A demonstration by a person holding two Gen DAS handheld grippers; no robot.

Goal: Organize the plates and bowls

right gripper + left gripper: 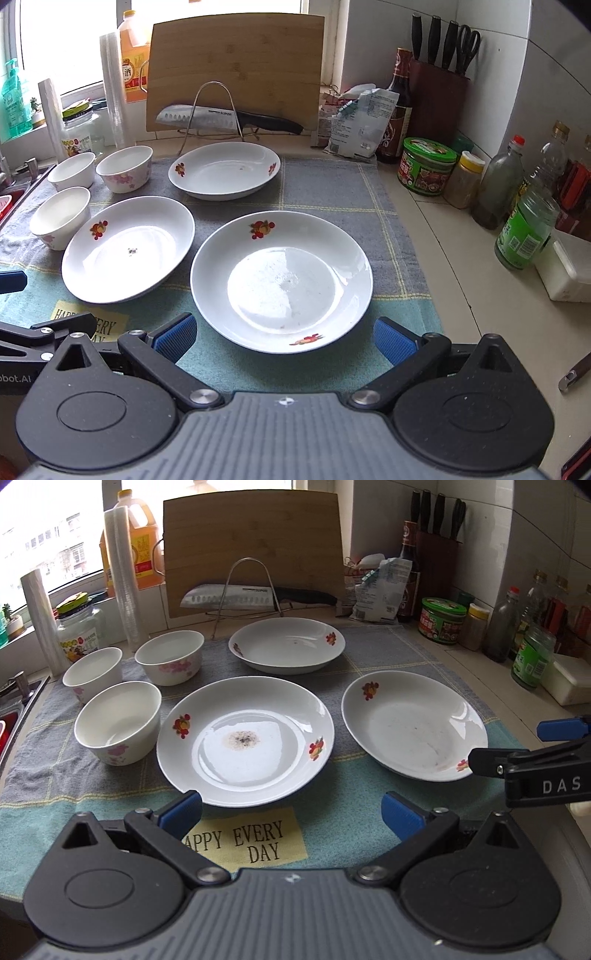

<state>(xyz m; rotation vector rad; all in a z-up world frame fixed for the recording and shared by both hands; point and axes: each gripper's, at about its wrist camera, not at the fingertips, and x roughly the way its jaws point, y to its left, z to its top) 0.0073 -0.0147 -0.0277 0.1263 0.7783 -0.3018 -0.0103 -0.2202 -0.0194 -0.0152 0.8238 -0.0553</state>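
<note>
Three white plates with fruit prints lie apart on a grey-green cloth (373,653): a middle plate (245,740) (127,247), a right plate (413,725) (282,280) and a far plate (286,644) (223,170). Three white bowls with pink flowers stand at the left: a near bowl (118,722) (61,216), a far-left bowl (92,672) (72,170) and a back bowl (170,657) (125,168). My left gripper (291,810) is open just short of the middle plate's near rim. My right gripper (284,338) is open, straddling the right plate's near rim.
A cutting board (255,546), a wire rack with a knife (255,594), an oil jug (138,535) and a glass jar (79,631) stand behind the cloth. Jars and bottles (528,229), a knife block (437,88) and a white box (565,266) crowd the right. A sink (14,709) lies left.
</note>
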